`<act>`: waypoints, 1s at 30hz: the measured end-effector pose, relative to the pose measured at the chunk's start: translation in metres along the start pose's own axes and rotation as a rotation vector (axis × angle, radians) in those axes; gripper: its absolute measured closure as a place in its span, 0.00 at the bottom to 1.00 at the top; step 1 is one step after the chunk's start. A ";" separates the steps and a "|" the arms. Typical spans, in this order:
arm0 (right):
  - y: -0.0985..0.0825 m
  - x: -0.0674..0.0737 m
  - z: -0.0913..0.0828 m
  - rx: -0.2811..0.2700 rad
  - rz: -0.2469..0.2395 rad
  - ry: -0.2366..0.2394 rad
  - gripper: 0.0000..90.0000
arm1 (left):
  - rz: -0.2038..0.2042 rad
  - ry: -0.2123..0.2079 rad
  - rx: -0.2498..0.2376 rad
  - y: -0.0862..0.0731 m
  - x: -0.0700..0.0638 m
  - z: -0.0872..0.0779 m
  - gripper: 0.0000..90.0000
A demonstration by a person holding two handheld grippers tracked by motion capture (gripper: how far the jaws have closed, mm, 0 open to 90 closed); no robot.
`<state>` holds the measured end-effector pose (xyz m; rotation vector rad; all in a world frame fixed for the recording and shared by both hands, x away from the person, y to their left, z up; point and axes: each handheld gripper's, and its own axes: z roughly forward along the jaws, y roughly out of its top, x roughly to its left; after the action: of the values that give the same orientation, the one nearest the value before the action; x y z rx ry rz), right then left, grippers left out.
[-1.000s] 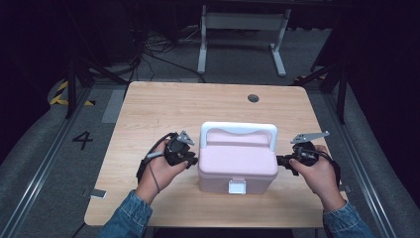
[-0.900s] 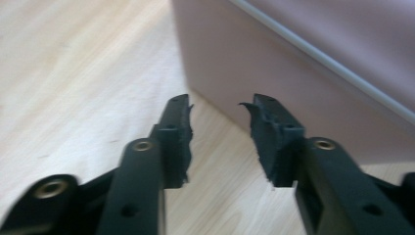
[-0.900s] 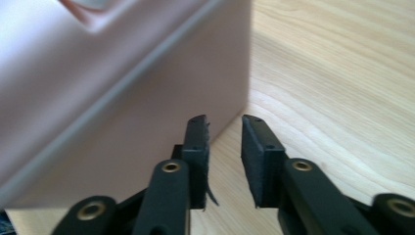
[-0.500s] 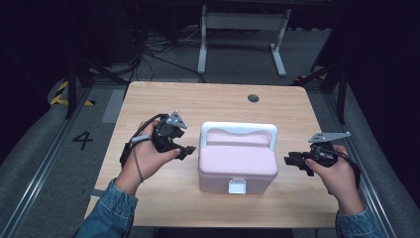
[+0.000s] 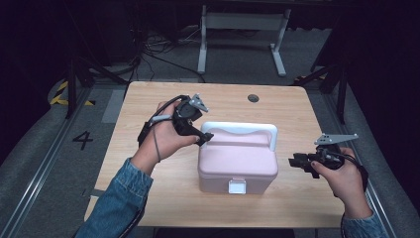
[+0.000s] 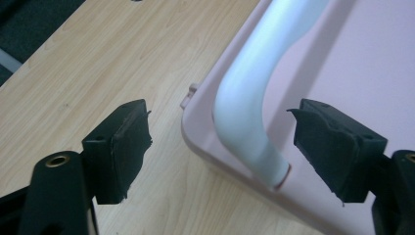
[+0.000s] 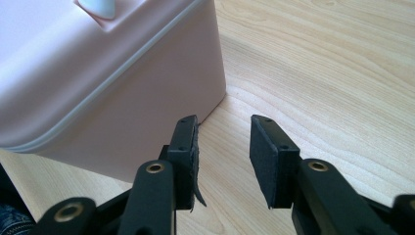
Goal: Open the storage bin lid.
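A pink lidded box [image 5: 237, 161] with a white handle [image 5: 240, 128] and a white front latch [image 5: 236, 186] stands on the wooden table [image 5: 148, 99]. My left gripper [image 5: 205, 138] hovers at the box's back left corner. It is open and its jaws have just been opening. In the left gripper view they stand wide on either side of the handle's end [image 6: 244, 98] without touching it. My right gripper [image 5: 298, 162] is held level, a short gap right of the box. It is open, has just been opening, and holds nothing. Its view [image 7: 222, 152] shows the box's wall [image 7: 112, 98] close beside one pad.
A dark round hole [image 5: 253, 97] sits near the table's far edge. A white metal frame [image 5: 242, 29] stands on the floor behind the table. Bare wood lies left of the box and along the front edge. The floor at the left bears a "4" [image 5: 82, 140].
Both grippers have come off the box's sides and opened. The left hand rose and moved to the box's back left corner. The right hand drew away to the right.
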<state>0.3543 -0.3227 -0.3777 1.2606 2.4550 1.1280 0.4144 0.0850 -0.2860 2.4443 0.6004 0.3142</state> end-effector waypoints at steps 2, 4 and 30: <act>-0.001 0.000 0.000 0.001 0.002 -0.001 0.72 | 0.014 0.004 0.009 0.005 0.000 0.006 0.30; -0.002 -0.001 0.000 0.002 0.002 0.000 0.72 | 0.020 0.004 0.022 0.009 0.000 0.010 0.36; 0.000 0.007 -0.009 -0.023 -0.027 0.008 0.71 | 0.092 -0.045 0.028 0.023 -0.002 0.001 0.75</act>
<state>0.3463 -0.3226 -0.3704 1.2155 2.4506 1.1532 0.4209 0.0669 -0.2725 2.5034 0.4768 0.2895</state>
